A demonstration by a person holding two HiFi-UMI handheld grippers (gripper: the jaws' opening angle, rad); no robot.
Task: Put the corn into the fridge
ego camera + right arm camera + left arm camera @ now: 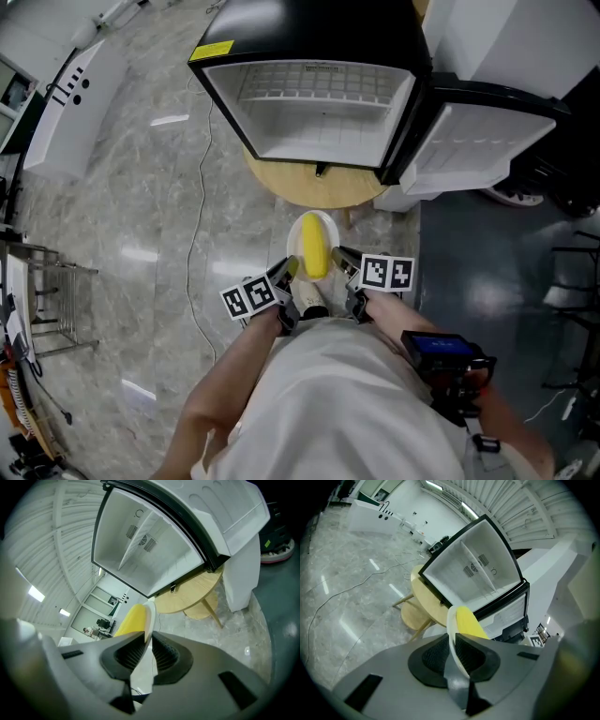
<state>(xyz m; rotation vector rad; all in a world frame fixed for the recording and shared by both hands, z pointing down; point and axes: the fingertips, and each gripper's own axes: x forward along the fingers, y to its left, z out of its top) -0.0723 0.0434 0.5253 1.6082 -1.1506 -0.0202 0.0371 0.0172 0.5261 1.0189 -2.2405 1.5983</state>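
Facing the open fridge (309,94), you hold the likely light, roll-prone corn (316,251) level on its stiff plate (309,219), left gripper (292,269) and right gripper (343,260) jaws clenched on opposite rims.

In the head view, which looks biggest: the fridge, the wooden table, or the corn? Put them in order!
1. fridge
2. wooden table, though only a crescent of it shows under the fridge
3. corn, smallest even though it is nearest the camera

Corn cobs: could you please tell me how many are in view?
1. The corn lies on the white plate held by the left gripper and right gripper, facing the open fridge.
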